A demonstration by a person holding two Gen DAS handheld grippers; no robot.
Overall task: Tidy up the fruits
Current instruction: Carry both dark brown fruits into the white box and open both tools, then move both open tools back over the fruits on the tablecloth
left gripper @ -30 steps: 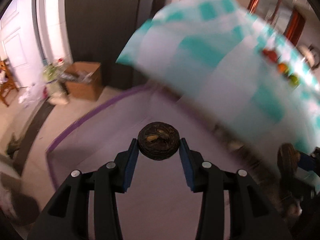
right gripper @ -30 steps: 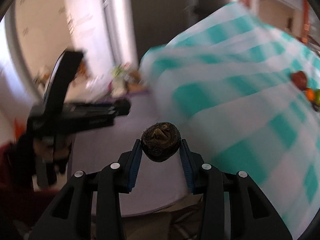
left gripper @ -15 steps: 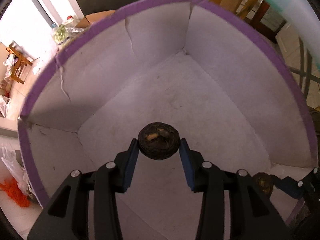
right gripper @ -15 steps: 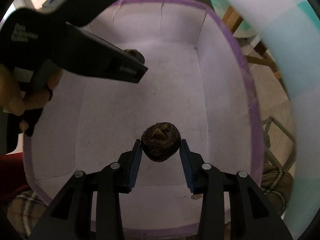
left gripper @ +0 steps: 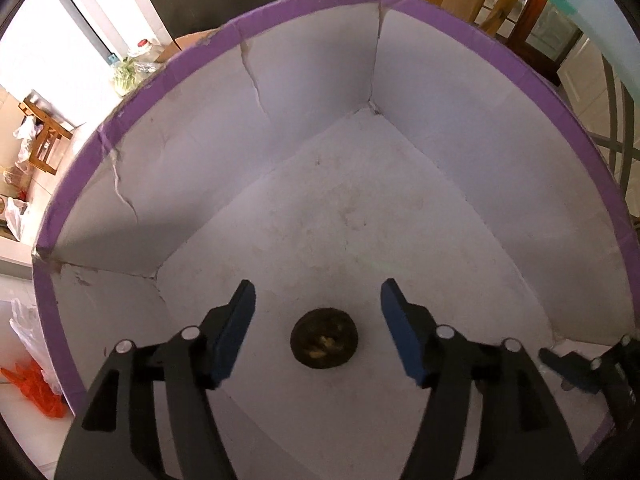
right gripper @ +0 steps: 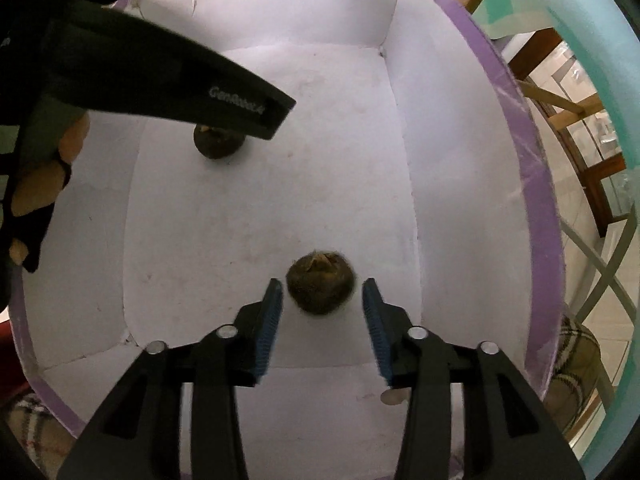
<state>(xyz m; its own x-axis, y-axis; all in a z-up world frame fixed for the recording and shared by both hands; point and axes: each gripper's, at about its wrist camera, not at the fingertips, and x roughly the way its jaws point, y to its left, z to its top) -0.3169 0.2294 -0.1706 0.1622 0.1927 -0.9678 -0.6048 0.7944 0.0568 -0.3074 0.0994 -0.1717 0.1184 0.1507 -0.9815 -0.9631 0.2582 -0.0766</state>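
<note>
Left wrist view: our left gripper (left gripper: 318, 306) gapes over one dark fruit (left gripper: 324, 338) on the box (left gripper: 460, 208) floor; our right gripper (right gripper: 322, 300) is parted too, flanking another fruit (right gripper: 321, 288).

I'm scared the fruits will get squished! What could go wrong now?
The right gripper has its blue pads just beside the fruit, so pulling back crookedly might nudge it rolling. The other fruit lies loose between the open left gripper. The box has cracked walls, so a bump could tear them.
</note>
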